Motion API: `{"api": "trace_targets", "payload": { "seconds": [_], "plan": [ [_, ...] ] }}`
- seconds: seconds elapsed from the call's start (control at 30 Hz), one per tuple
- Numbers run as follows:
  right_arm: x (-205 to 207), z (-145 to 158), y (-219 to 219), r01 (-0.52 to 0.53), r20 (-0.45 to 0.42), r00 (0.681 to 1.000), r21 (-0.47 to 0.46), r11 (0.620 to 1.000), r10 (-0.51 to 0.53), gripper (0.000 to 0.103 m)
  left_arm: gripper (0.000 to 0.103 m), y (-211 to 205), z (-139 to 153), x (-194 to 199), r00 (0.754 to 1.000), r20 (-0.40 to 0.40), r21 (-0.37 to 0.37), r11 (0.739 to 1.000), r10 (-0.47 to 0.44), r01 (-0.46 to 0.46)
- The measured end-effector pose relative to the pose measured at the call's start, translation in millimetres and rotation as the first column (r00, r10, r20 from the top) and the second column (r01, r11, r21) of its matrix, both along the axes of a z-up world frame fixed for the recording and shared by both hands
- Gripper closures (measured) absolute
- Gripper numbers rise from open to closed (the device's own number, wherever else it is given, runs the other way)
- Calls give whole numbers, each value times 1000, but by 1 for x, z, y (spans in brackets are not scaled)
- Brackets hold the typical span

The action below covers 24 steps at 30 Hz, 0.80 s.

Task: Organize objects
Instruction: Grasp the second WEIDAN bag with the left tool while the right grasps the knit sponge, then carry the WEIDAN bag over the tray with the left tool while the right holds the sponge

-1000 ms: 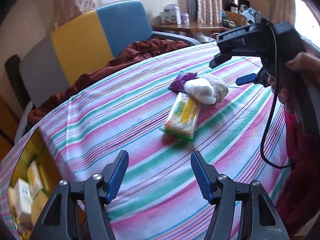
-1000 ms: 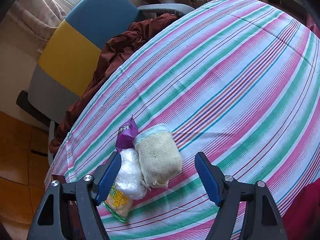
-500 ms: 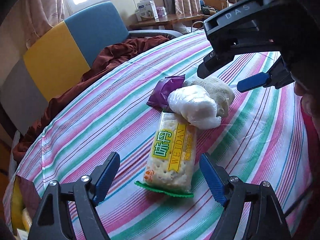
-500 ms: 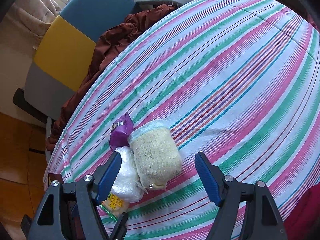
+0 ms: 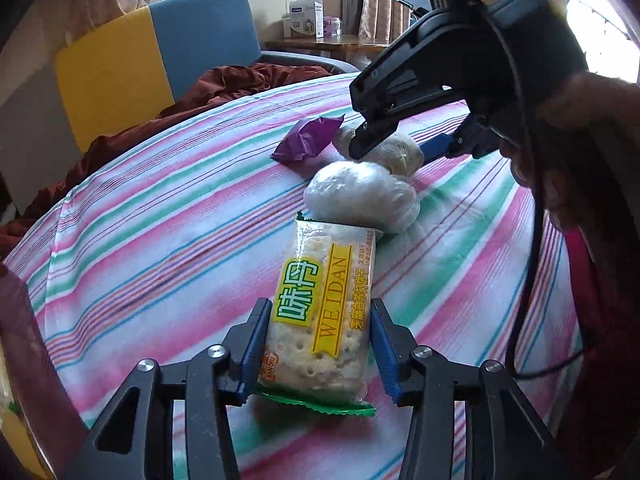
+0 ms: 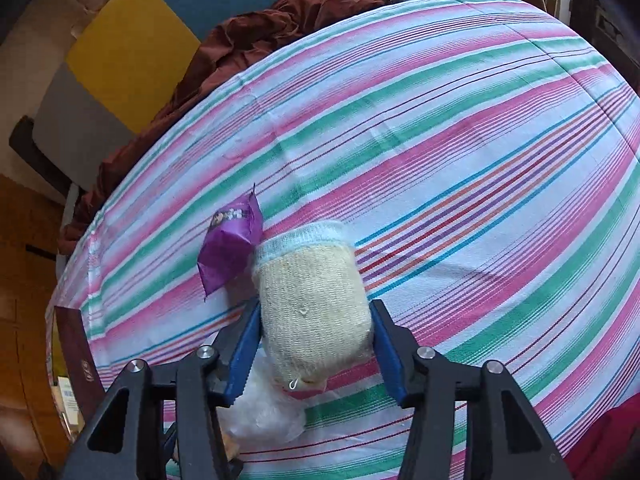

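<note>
**Crowded cluster, open cloth around it**

Four items crowded one patch of the striped tablecloth (image 6: 460, 128): cracker packet (image 5: 324, 320), white plastic bundle (image 5: 360, 196), beige sock roll (image 6: 312, 304) and purple wrapper (image 6: 230, 244), touching or just beside each other. The right gripper (image 5: 396, 148) blocked approach from above. Cloth to the right lay open.

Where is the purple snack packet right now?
The purple packet lies on the striped tablecloth, touching the left side of the beige sock roll in the right wrist view. In the left wrist view it is farthest back, beyond the white plastic bag.
</note>
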State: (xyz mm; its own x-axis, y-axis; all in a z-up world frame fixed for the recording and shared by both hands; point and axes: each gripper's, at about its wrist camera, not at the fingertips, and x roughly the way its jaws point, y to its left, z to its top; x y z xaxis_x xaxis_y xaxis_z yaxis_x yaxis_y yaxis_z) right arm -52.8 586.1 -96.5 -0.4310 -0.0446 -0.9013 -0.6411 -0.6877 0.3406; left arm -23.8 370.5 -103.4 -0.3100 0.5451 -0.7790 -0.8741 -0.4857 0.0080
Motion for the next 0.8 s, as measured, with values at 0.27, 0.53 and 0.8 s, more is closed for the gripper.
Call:
{"api": "trace_targets", "payload": {
  "seconds": [0.27,0.53,0.8],
  "plan": [
    [1,-4,-4,-42,33,999,45,998,40,50,55,-42,-4,15,996,23,36,995,90,-90],
    [-4,-6,-18,-111,97,990,137,984,98,49,55,-41,-5,20,995,11,32,995,99,-100],
    [-11,-7,-18,-123,110,988,155,980,107,50,55,-40,-6,19,995,-13,33,994,103,-103]
  ]
}}
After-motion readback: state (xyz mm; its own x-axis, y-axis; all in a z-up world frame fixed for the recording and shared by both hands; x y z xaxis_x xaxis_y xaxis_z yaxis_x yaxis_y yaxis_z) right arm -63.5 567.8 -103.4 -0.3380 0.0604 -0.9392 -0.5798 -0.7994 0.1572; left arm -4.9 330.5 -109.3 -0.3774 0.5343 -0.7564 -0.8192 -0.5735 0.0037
